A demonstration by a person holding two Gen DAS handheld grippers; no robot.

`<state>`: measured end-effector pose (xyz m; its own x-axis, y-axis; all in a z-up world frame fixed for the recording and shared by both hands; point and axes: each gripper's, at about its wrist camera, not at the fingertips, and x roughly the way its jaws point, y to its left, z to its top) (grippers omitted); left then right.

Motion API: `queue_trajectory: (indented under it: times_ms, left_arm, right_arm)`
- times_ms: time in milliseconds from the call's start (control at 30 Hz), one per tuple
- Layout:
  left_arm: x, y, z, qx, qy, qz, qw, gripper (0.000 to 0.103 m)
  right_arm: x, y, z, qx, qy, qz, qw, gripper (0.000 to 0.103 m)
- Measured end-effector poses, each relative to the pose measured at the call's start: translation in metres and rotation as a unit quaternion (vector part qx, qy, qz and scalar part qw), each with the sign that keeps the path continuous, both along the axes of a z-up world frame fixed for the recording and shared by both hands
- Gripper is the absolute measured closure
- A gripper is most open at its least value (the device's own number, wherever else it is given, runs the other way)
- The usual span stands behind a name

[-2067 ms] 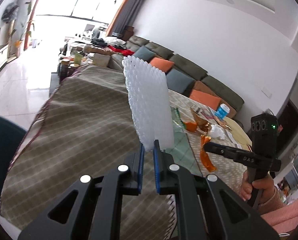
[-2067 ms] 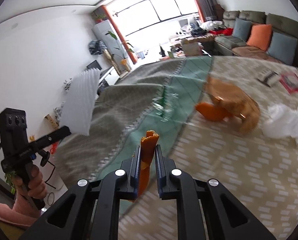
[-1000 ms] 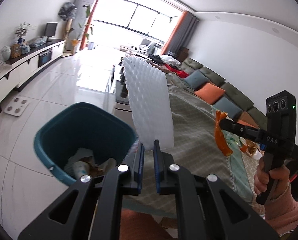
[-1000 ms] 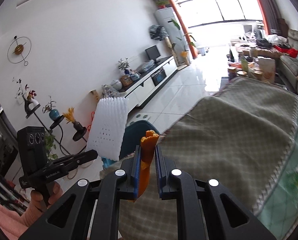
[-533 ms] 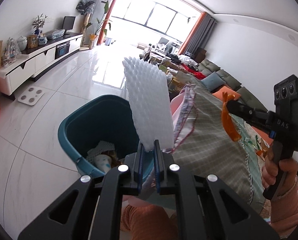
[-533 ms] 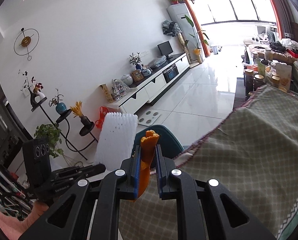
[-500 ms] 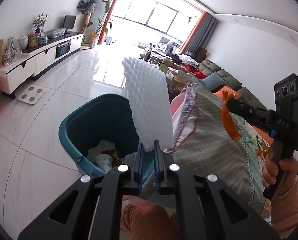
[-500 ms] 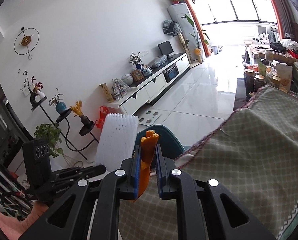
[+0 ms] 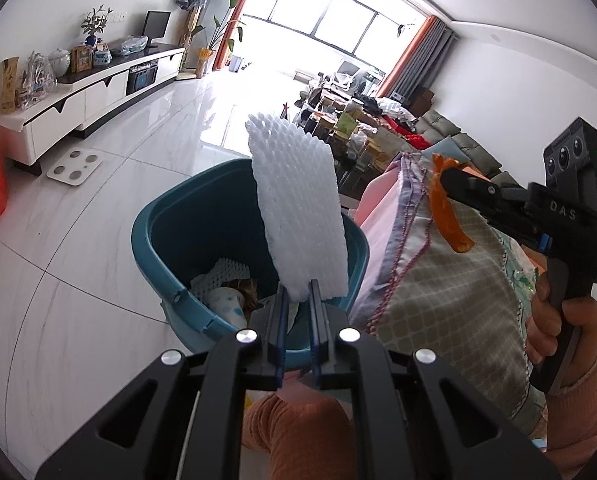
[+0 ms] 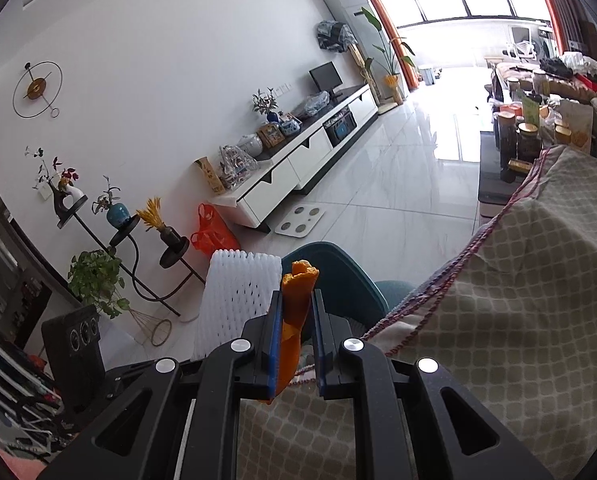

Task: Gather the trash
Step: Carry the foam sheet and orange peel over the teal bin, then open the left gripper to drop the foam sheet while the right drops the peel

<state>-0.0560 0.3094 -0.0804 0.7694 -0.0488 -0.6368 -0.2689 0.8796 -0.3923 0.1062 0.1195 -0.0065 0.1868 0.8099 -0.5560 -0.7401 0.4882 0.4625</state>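
Foam net [image 9: 298, 216] stands upright, clamped in the left tongs [image 9: 298, 300] above the teal bin [image 9: 170, 240]. Right tongs [image 10: 294, 320] pinch an orange peel [image 10: 294, 304] beside the worktop's cloth [image 10: 518, 300].

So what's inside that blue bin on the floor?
The teal bin holds a white foam net, a patterned paper cup and something brown. The foam sheet held above it and the fingers cover the rest.
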Motion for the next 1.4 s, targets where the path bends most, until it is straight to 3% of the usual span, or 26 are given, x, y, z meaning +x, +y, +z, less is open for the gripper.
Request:
queue_trajectory:
  times_ms: [933, 1033, 1133, 1400]
  left_arm:
    - [0.028, -0.007, -0.017, -0.002, 0.045, -0.007, 0.999, 0.091]
    - [0.034, -0.005, -0.02, -0.01, 0.049, -0.006, 0.9987, 0.085]
    - [0.039, -0.003, -0.024, -0.018, 0.053, -0.003, 0.9984, 0.068]
    - [0.042, -0.005, -0.022, -0.025, 0.041, 0.003, 0.9988, 0.067]
  right_arm:
    - [0.009, 0.049, -0.024, -0.049, 0.028, -0.007, 0.998, 0.086]
    - [0.012, 0.052, -0.029, -0.055, 0.041, -0.01, 0.998, 0.086]
    - [0.012, 0.051, -0.031, -0.056, 0.046, -0.013, 0.997, 0.086]
    - [0.004, 0.03, -0.02, -0.038, 0.038, -0.007, 0.999, 0.081]
